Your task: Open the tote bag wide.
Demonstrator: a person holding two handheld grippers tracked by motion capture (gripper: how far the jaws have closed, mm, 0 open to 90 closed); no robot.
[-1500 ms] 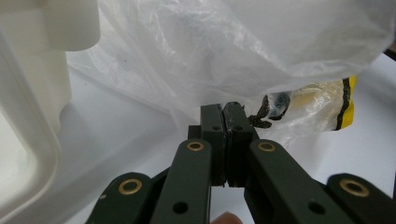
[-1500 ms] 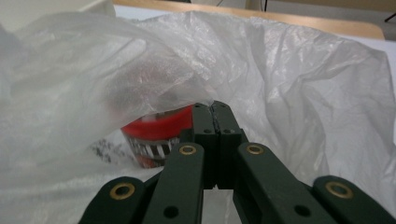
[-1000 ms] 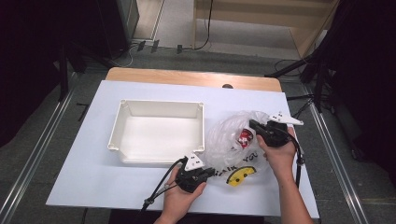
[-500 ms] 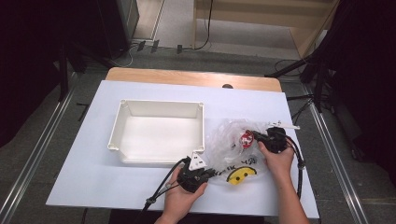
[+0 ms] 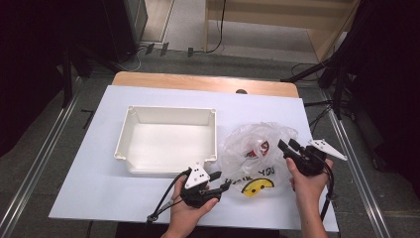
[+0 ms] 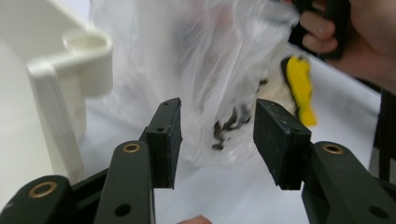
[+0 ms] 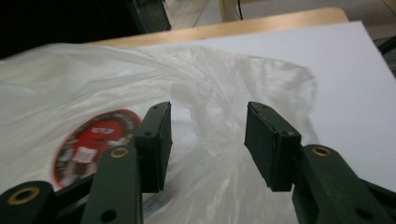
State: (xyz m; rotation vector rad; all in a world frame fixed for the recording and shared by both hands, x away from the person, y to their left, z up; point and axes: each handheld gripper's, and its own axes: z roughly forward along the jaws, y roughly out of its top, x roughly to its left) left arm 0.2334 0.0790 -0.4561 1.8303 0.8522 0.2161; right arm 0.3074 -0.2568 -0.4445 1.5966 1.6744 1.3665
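1. Here, the left gripper (image 5: 221, 181) is standing with its jaws apart, having just been opening; in the left gripper view the clear plastic bag (image 6: 219, 70) is lying between and just beyond the pads, which are not pressing on it.
2. The right gripper (image 5: 286, 145) is likewise standing apart after just opening, and in the right gripper view a crumpled fold of the bag (image 7: 205, 116) is sitting in the gap, unpinched.
3. The bag is lying on the white table sheet (image 5: 89, 163) between the two grippers, stretching from the left one up and across to the right one.
4. Its printed yellow smile (image 5: 257, 186) is lying just beside the left gripper, so that hand is nearer the bag's bottom.
5. The round red candy packet (image 5: 258, 149) inside is sitting nearer the right gripper.
6. The empty white bin (image 5: 168, 141) is standing just left of the bag, apart from both grippers.
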